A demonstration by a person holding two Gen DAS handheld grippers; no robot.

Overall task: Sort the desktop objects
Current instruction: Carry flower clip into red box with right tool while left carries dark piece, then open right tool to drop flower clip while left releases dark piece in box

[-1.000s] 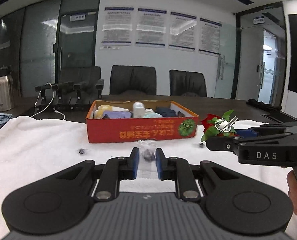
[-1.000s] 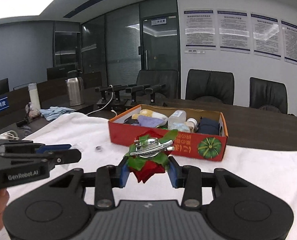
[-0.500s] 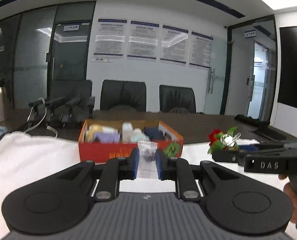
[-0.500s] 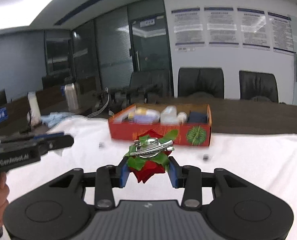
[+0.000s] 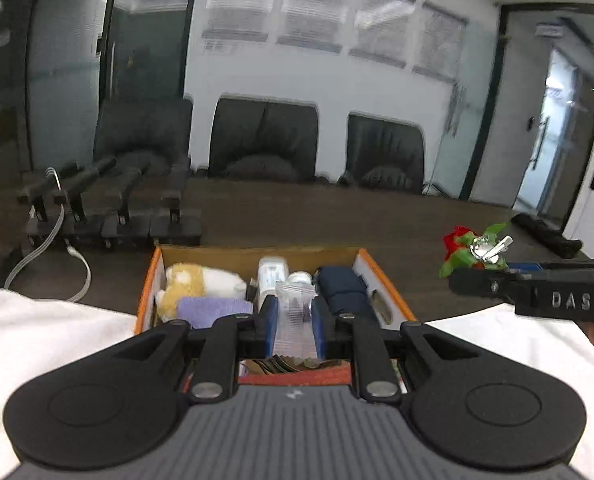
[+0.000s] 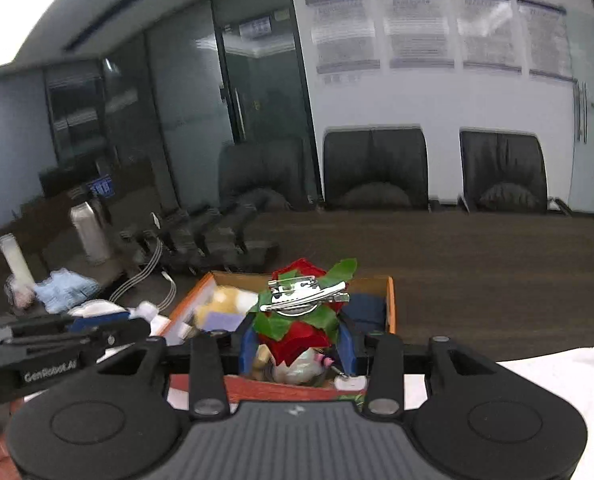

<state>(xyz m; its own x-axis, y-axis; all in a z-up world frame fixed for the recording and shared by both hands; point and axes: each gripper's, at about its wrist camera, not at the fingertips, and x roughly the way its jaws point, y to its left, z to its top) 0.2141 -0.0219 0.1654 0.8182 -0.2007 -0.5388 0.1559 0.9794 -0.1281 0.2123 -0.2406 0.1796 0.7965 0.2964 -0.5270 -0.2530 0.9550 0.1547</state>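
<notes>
Left gripper (image 5: 293,312) clamped, right gripper (image 6: 297,346) clamped, both angled downward

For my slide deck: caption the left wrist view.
Left gripper holds a clear packet above the orange box; right gripper carries a rose hair clip.

Box (image 5: 381,276) below and ahead of both jaws; bag (image 5: 293,316) between left pads, flower clip (image 6: 305,312) between right; chairs (image 5: 263,140) behind.
</notes>
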